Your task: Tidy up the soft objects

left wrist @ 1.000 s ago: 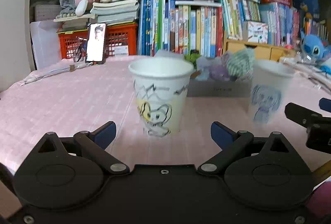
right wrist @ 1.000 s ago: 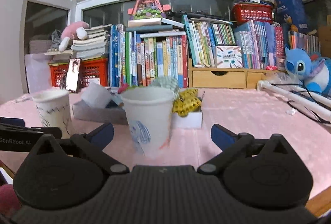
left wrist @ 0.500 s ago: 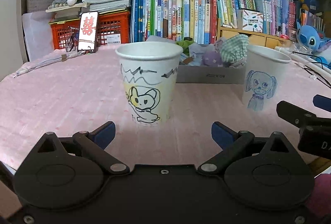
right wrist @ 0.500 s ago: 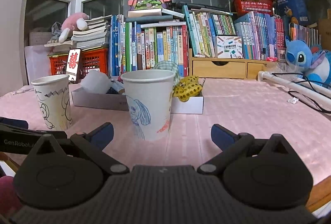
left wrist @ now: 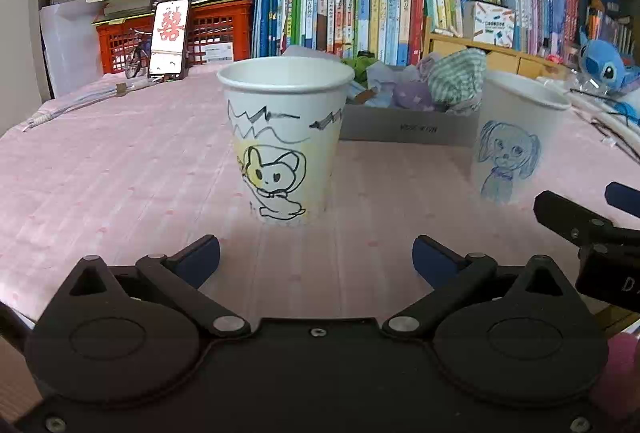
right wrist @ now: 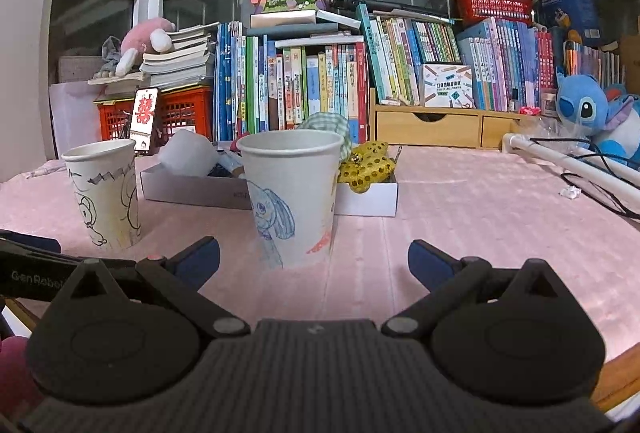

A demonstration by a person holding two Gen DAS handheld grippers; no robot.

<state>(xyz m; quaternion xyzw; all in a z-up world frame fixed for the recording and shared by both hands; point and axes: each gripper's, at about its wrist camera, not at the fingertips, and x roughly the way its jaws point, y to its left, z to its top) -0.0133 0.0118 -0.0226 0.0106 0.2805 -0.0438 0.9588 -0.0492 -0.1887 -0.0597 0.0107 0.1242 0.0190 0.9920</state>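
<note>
Two paper cups stand upright on the pink tablecloth. The cup with a yellow mouse drawing [left wrist: 285, 141] [right wrist: 105, 193] is just ahead of my left gripper [left wrist: 316, 259], which is open and empty. The cup with a blue dog drawing [right wrist: 292, 197] [left wrist: 516, 141] stands just ahead of my right gripper [right wrist: 314, 259], also open and empty. Behind the cups lies a low white box [left wrist: 404, 131] [right wrist: 368, 195] holding soft items: a green checked cloth [left wrist: 456, 77], a purple piece [left wrist: 412, 99], a yellow dotted one [right wrist: 366, 165] and a white roll [right wrist: 188, 153].
A phone [left wrist: 170, 39] leans on a red crate [left wrist: 224, 33] at the back left. Rows of books [right wrist: 320, 85] and wooden drawers [right wrist: 444, 129] line the back. A blue plush [right wrist: 592, 117], a white pole [right wrist: 576, 163] and cables lie at the right.
Both views have steadied and the cups look slightly nearer and lower in the frames; the phone screen changed. Neither cup nor the box has moved, and both grippers stay open.
</note>
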